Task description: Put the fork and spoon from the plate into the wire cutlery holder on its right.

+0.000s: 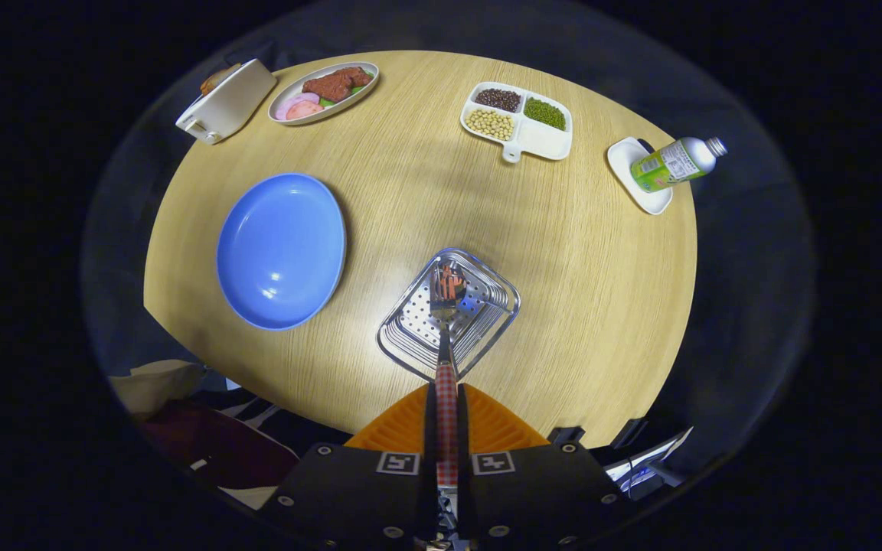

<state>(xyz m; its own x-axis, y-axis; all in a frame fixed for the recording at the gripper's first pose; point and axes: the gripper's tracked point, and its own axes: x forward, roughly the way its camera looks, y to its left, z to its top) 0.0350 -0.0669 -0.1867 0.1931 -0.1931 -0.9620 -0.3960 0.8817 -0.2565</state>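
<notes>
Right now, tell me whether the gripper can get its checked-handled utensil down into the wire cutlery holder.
Probably yes: the gripper, shut on the checked-handled utensil, holds it over the wire cutlery holder; its mouth looks unobstructed.

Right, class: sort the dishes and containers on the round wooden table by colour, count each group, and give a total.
Blue: 1, the round plate
White: 4, the box, oval dish, divided tray, small dish
Silver: 2, the wire cutlery holder, bottle
Total: 7
The gripper is shut on a checked-handled utensil over the holder.
</notes>
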